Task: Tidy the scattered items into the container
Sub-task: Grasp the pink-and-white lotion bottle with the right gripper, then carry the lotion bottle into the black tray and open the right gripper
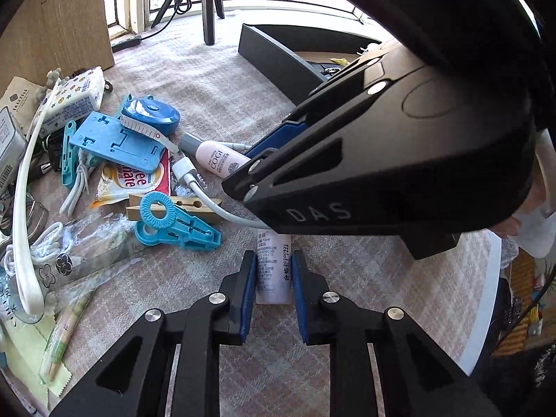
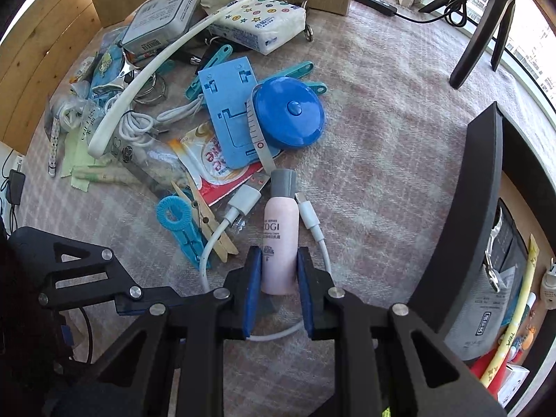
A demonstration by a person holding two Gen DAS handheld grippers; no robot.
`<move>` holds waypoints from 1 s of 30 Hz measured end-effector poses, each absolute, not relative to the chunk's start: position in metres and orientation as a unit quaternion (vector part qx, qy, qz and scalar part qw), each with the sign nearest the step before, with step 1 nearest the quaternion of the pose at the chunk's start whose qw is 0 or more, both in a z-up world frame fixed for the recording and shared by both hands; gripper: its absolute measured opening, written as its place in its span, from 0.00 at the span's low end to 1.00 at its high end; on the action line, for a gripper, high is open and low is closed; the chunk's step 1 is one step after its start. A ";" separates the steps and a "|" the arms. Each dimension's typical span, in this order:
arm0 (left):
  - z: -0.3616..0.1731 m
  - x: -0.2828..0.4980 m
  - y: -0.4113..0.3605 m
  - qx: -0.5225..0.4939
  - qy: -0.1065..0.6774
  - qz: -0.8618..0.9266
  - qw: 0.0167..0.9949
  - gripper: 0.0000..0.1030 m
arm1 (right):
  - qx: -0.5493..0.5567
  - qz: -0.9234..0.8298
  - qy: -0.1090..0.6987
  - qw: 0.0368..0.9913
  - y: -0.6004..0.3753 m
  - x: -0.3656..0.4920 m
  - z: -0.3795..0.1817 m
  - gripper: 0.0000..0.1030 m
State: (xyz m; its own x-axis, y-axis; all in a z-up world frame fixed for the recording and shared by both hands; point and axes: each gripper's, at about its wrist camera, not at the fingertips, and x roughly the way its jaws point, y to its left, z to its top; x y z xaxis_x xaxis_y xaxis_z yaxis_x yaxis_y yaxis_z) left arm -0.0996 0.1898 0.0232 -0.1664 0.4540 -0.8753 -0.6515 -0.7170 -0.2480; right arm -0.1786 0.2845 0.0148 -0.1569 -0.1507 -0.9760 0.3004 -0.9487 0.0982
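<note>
Right tongs (image 2: 279, 278) narrow around pink bottle (image 2: 280, 239), left tongs (image 1: 274, 278) around white tube (image 1: 273, 267); black container (image 2: 479, 208) holding packets.

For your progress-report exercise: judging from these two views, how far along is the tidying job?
Done: several items already lie in the black container. In hand: the right gripper brackets the pink bottle, and the left gripper brackets a small white bottle; both bottles seem to lie on the cloth. Left: most of the pile, including the blue tape measure, blue stand, tissue pack and white cable.
</note>
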 end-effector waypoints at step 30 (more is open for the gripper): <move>0.108 -0.103 0.191 -0.499 -0.033 0.795 0.343 0.18 | 0.541 -0.835 -0.093 0.028 0.412 -0.101 0.116 0.19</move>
State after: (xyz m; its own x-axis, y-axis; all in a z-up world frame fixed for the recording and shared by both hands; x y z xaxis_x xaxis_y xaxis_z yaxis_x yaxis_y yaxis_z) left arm -0.1031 0.1907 0.1083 -0.2666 0.5784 -0.7710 -0.5115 -0.7629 -0.3954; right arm -0.1015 0.4119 0.1160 -0.4128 -0.1481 -0.8987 -0.0529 -0.9811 0.1860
